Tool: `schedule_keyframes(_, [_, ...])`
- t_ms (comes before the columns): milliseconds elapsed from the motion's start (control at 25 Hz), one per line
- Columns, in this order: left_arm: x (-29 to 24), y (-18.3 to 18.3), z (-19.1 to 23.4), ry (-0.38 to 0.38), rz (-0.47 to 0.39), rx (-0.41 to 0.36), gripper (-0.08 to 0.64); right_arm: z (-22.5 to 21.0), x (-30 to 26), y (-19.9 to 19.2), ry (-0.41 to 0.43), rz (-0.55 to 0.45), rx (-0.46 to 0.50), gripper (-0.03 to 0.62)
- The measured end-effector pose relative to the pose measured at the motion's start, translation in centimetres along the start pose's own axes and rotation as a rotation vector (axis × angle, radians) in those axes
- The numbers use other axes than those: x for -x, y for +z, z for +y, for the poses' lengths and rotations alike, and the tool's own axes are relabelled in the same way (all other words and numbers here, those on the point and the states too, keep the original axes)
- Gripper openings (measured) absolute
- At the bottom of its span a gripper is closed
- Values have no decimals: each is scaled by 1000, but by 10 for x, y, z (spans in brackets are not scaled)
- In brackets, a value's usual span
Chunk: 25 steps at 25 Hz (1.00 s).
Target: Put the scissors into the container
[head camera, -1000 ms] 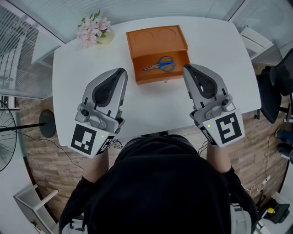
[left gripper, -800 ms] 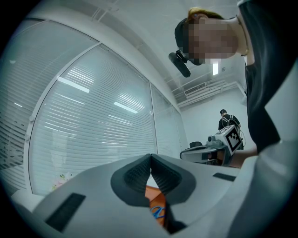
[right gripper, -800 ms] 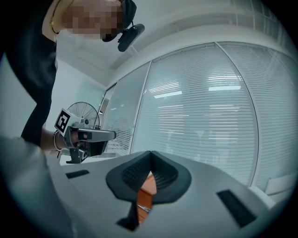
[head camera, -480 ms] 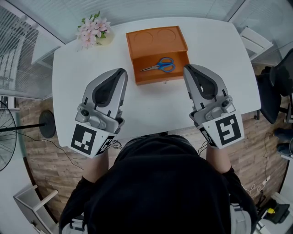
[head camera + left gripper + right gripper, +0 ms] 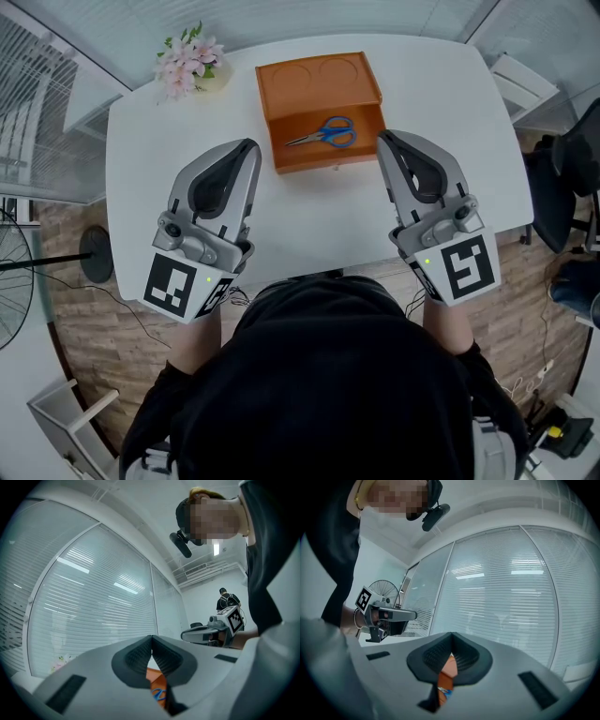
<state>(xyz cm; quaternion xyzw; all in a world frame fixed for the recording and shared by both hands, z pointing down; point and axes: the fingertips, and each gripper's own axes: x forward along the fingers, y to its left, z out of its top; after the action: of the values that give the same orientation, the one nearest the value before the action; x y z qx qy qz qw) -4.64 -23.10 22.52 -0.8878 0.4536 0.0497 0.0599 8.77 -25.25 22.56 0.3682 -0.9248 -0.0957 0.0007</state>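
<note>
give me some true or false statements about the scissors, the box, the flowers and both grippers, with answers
1. The scissors lie inside the orange container. True.
2. The right gripper is clamped on the scissors. False: its jaws are together with nothing between them, and it is on the near side of the container.
3. The left gripper has its jaws wide apart. False: they are shut and empty.
4. The flowers stand at the far left corner of the table. True.
</note>
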Motion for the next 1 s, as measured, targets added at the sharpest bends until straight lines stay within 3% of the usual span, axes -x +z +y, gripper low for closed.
schedule_keyframes(1000, [0,-3,4,9,6,3,12,1,0,-6,-7,43,13,5])
